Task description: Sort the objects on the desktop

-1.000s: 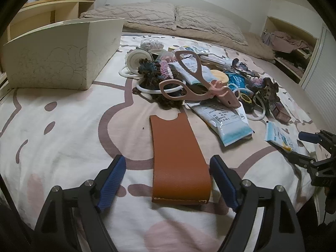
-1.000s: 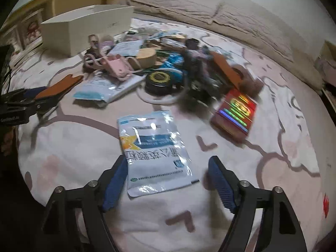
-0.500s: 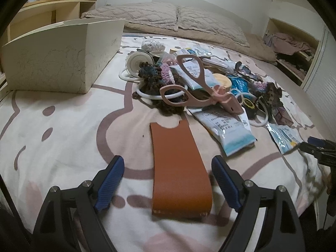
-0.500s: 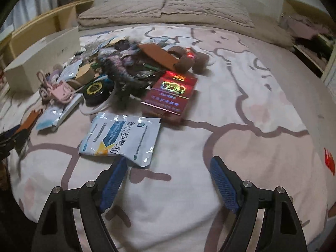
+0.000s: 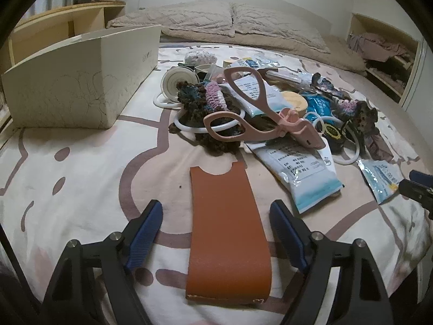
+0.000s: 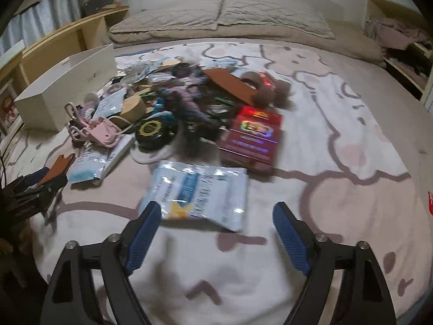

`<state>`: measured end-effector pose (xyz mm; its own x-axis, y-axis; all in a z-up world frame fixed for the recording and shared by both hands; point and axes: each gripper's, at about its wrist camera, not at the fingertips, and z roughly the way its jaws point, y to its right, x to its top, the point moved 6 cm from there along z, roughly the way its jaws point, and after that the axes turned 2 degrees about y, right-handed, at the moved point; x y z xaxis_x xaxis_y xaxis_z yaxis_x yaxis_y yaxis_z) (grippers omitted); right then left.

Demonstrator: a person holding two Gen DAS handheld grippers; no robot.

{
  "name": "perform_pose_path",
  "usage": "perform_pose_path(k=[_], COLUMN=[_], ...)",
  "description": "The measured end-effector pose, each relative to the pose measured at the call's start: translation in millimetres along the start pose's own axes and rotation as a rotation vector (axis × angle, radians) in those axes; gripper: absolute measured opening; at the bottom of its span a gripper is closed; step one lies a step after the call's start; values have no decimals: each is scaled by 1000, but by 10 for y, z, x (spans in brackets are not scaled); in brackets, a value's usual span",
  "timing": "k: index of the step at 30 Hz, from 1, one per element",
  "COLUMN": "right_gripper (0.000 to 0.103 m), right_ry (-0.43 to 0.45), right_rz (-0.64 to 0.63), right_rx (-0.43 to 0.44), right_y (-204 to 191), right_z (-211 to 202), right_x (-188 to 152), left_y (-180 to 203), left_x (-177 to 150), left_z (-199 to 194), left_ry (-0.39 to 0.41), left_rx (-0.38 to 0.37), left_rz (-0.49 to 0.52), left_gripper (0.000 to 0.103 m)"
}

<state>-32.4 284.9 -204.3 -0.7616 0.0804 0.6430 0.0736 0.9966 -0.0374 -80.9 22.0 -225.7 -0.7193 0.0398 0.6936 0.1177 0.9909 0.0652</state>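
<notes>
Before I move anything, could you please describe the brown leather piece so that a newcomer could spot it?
Start at the cream box on the bed, then the clutter pile beside it. The brown leather sleeve lies flat in front of the pile, alone, between the open left tongs; only it is plain orange-brown with a notched end.

Colours all over this bed

Bedsheet (image 5: 81, 178) is showing cream with mauve-pink outlines; near sleeve (image 5: 227, 233) is looking tan-orange, far scissors (image 5: 259, 113) pale pink, left box (image 5: 81, 86) off-white, right-side box (image 6: 253, 135) glowing holographic red, finger pads (image 5: 146, 233) showing blue.

Left gripper (image 5: 216, 226) open astride brown leather sleeve (image 5: 227, 235) on bedsheet (image 5: 67, 178)
</notes>
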Motion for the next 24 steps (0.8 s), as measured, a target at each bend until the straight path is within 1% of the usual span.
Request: perform_pose_path(k=[1, 4, 6, 9, 12, 16, 18, 20, 22, 24], right_gripper=[98, 98, 103, 103, 103, 103, 103, 103, 103, 103], right_ry=[6, 12, 14, 28, 21, -9, -22, -24, -20, -17], right_rz=[-8, -16, -9, 9, 30, 10, -1, 5, 28, 60], right_rx=[1, 2, -8, -42, -71, -104, -126, -122, -101, -77], right_y=[-49, -157, -186, -193, -170, -169, -149, -124, -84, -40], right_z=[18, 80, 122, 182, 269, 387, 435, 471, 496, 517], right_x=[8, 27, 46, 79, 95, 74, 48, 16, -7, -25], left_y=[10, 38, 50, 64, 58, 46, 49, 55, 66, 77], left_x=[-8, -40, -54, -60, -63, -68, -71, -73, -69, -59], left_z=[-5, -20, -23, -19, -12, -4, -10, -16, -22, -26], left_ry=[5, 30, 43, 54, 58, 56, 57, 62, 69, 74], left_rx=[6, 30, 38, 43, 37, 22, 13, 8, 6, 4], left_rz=[9, 34, 46, 56, 53, 44, 42, 42, 49, 56], left_gripper=[78, 74, 73, 72, 72, 72, 70, 68, 64, 58])
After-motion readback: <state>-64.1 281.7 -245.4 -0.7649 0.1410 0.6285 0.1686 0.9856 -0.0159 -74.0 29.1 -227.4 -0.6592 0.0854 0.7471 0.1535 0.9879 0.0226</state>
